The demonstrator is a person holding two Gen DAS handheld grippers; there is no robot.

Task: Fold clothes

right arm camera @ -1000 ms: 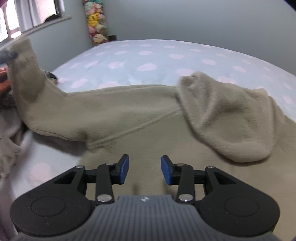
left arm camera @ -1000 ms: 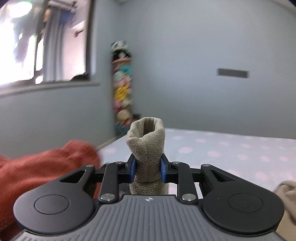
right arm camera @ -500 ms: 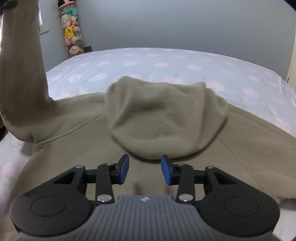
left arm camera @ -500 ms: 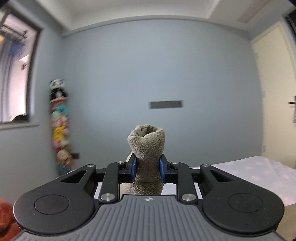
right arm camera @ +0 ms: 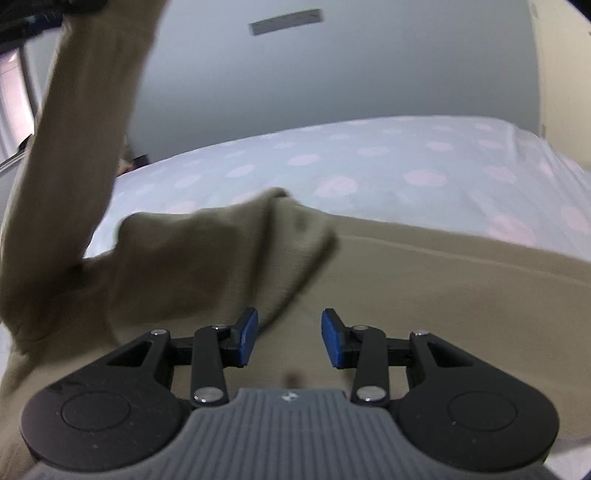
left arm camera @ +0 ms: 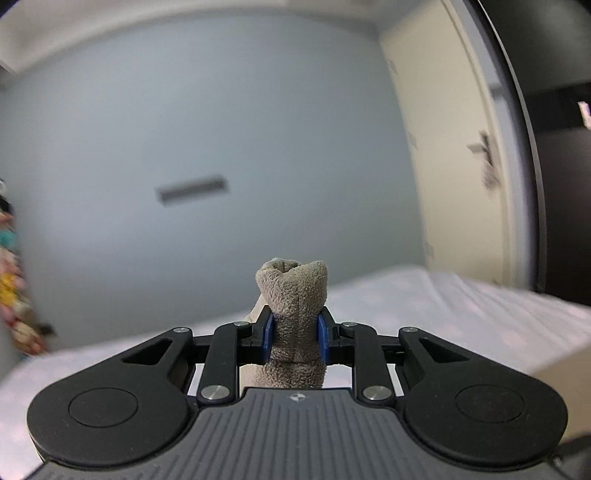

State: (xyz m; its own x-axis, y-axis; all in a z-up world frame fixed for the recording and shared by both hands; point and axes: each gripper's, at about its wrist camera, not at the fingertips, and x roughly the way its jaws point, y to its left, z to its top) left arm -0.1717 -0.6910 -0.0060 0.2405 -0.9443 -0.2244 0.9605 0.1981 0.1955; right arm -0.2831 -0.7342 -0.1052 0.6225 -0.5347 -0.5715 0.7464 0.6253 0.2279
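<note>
A beige fleece hoodie [right arm camera: 424,295] lies spread on the bed, its hood [right arm camera: 229,254] bunched left of centre. My left gripper [left arm camera: 294,334] is shut on the sleeve cuff [left arm camera: 295,295], which sticks up between the blue pads. In the right wrist view that sleeve [right arm camera: 77,140] rises steeply to the upper left, where the left gripper's dark body [right arm camera: 44,14] shows at the frame's corner. My right gripper [right arm camera: 289,338] hovers open just above the hoodie's body, nothing between its fingers.
The bed [right arm camera: 369,162] carries a pale blue sheet with pink dots. A grey wall [left arm camera: 184,129] stands behind it, a cream door [left arm camera: 454,147] to the right. Stuffed toys [left arm camera: 11,280] hang at the far left.
My left gripper has swung right with the cuff, from window and red garment to wall and door. The sleeve now stands lifted high. The right gripper has slid right over the hoodie.
</note>
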